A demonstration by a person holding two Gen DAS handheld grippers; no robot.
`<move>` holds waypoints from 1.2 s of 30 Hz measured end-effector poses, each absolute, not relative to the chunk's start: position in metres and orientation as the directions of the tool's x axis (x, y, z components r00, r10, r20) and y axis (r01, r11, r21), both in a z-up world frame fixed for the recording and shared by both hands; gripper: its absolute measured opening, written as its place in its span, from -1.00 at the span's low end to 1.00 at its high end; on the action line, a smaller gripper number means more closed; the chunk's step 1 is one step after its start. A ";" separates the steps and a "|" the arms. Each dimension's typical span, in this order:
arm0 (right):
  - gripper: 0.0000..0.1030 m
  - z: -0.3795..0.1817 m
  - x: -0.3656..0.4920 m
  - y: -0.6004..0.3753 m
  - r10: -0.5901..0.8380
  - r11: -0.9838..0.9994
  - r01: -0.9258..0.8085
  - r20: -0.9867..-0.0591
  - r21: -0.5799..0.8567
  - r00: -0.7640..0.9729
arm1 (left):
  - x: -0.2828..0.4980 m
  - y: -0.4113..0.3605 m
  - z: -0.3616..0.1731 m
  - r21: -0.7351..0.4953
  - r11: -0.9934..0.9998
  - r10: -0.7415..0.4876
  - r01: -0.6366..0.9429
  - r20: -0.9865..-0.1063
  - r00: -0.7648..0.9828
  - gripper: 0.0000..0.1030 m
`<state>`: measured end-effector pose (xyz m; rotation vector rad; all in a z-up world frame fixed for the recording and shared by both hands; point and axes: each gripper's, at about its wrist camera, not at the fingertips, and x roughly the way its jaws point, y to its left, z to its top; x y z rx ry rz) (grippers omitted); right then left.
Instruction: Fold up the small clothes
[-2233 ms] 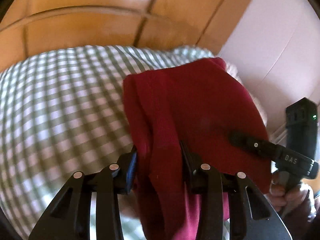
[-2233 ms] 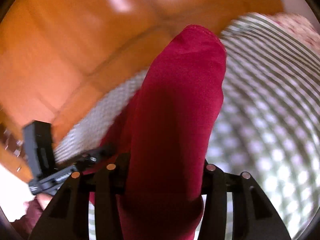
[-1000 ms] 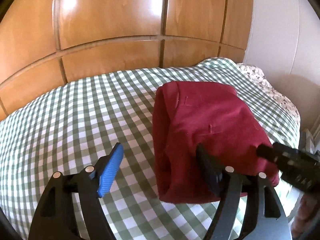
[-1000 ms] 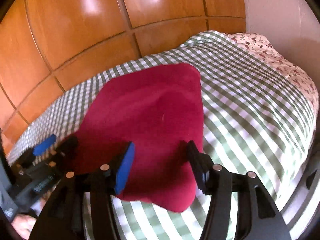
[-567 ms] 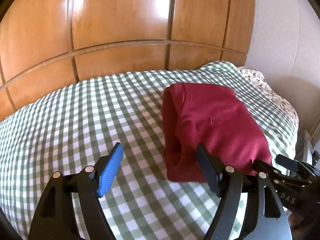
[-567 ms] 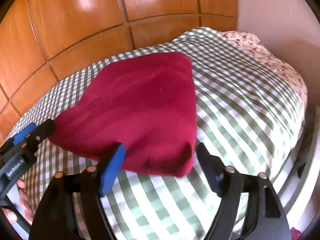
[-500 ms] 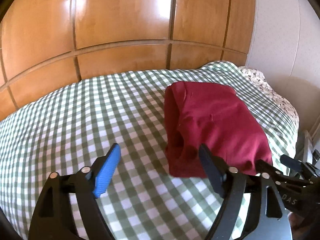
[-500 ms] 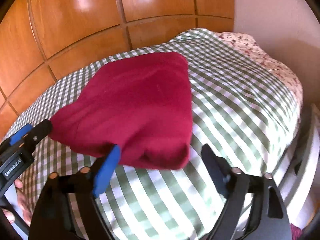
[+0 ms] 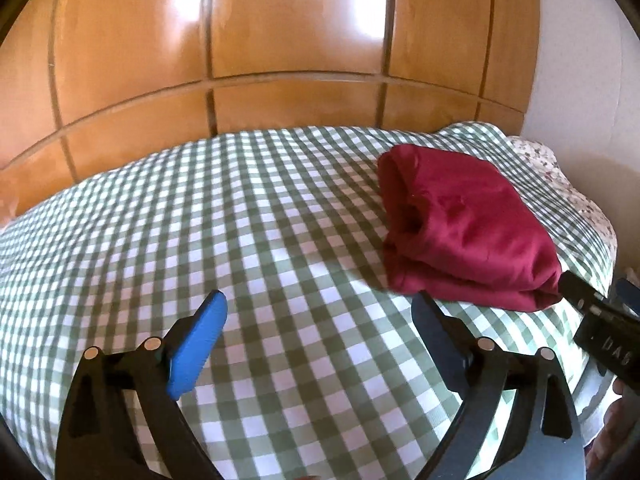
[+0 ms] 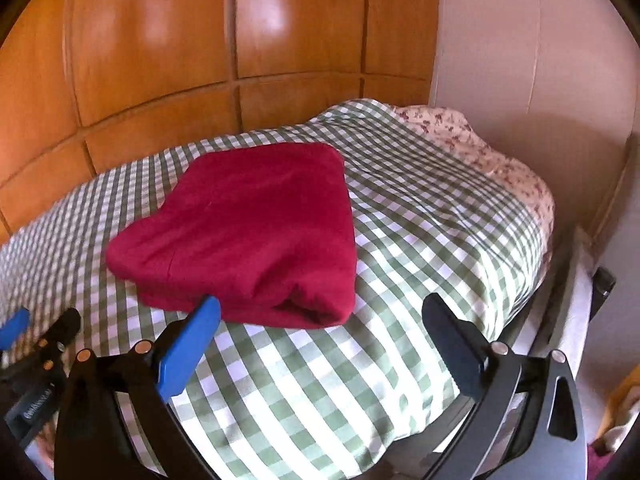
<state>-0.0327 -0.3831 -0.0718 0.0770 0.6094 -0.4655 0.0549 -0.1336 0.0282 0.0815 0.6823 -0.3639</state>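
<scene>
The bed (image 9: pixel 248 216) has a checked cover. The folded red garment (image 10: pixel 256 224) lies on it, just beyond both jaws. The left gripper (image 9: pixel 316 320) and right gripper (image 10: pixel 320 320) have just opened wide, nothing between.

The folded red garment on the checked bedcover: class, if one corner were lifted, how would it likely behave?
The red garment is soft cloth with rounded, puffy folds, so it would probably droop and unfold. It looks light for its bulk, barely denting the checked bedcover. Pushed, it would likely bunch up, not slide cleanly or roll.
</scene>
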 end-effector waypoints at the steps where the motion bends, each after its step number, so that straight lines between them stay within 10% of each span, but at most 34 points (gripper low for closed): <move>1: 0.95 -0.072 -0.035 -0.381 -0.403 0.893 0.444 -0.559 -0.070 0.724 | 0.053 -0.133 0.030 -0.041 0.936 -0.297 0.350 -0.628 0.720 0.79; 36: 0.95 -0.074 -0.047 -0.359 -0.366 0.916 0.394 -0.538 -0.068 0.759 | 0.026 -0.121 0.043 -0.018 0.942 -0.276 0.335 -0.608 0.744 0.92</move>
